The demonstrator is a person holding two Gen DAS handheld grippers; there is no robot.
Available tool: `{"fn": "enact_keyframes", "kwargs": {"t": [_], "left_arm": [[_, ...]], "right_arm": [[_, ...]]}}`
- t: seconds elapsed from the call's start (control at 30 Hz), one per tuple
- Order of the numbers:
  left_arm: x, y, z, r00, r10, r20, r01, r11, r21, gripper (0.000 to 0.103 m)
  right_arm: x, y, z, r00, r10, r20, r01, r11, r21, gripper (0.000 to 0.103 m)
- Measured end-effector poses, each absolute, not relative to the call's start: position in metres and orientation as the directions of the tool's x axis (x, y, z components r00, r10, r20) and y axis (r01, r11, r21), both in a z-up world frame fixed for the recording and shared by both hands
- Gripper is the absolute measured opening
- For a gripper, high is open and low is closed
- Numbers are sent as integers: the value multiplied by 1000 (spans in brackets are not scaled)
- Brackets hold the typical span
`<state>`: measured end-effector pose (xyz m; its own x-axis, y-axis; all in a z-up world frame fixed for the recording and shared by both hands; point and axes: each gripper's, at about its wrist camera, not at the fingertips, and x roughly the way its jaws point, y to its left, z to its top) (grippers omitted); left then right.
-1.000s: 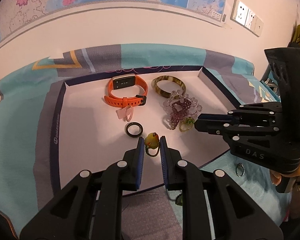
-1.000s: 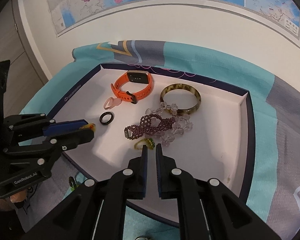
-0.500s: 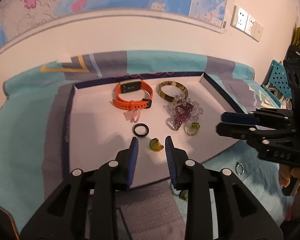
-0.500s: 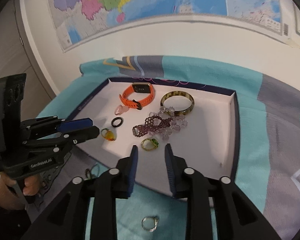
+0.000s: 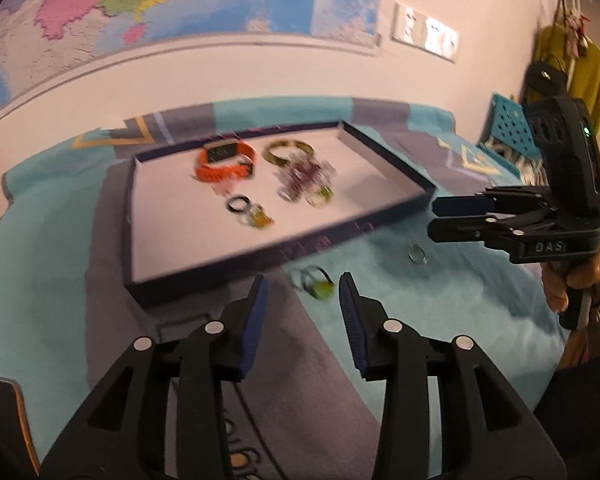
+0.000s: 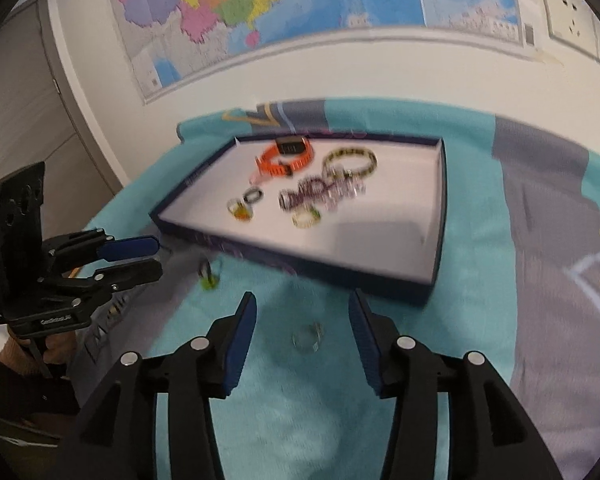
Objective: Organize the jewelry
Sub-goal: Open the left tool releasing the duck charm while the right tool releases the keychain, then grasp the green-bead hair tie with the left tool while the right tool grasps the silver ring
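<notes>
A dark-rimmed tray (image 5: 129,200) (image 6: 442,200) with a white floor holds an orange watch band (image 5: 224,162) (image 6: 286,158), a mottled bangle (image 5: 288,151), purple beads (image 5: 300,178), a black ring (image 5: 239,204) and two yellowish rings (image 5: 260,220) (image 6: 306,218). On the cloth in front of the tray lie a green-stone ring (image 5: 318,284) (image 6: 209,276) and a silver ring (image 5: 418,254) (image 6: 308,338). My left gripper (image 5: 302,284) (image 6: 152,256) hovers over the green-stone ring, jaws opening, pads clear of it. My right gripper (image 6: 302,308) (image 5: 436,216) frames the silver ring, jaws opening and not touching it.
A teal and grey cloth (image 6: 480,280) covers the table. A map (image 5: 180,8) and sockets (image 5: 426,34) are on the wall behind. A teal perforated basket (image 5: 508,128) and a yellow garment (image 5: 580,64) stand at the far right. A person's hand (image 5: 580,276) holds the right gripper.
Both grippers have let go of their rings in the tray, drawn back over its near rim to the cloth, and opened wider.
</notes>
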<state>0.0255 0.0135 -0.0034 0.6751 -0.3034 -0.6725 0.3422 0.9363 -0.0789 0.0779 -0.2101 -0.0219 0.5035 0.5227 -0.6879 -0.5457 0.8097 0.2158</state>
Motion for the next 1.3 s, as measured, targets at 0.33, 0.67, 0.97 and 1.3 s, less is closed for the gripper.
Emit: {"fn": "enact_keyframes", "kwargs": {"t": [0.33, 0.67, 0.97, 1.3], "left_arm": [[43, -5, -21, 620, -294, -728, 345, 935, -84, 38], [57, -13, -31, 586, -277, -761, 332, 939, -86, 35], [60, -12, -32, 585, -265, -766, 308, 947, -92, 23], [56, -11, -30, 589, -271, -761, 307, 946, -99, 23]], "right_arm": [[72, -210, -41, 492, 495, -716, -523, 826, 211, 46], [68, -193, -45, 517, 422, -745, -533, 840, 107, 45], [66, -187, -46, 539, 381, -752, -535, 844, 44, 18], [65, -189, -44, 538, 393, -746, -530, 845, 63, 1]]}}
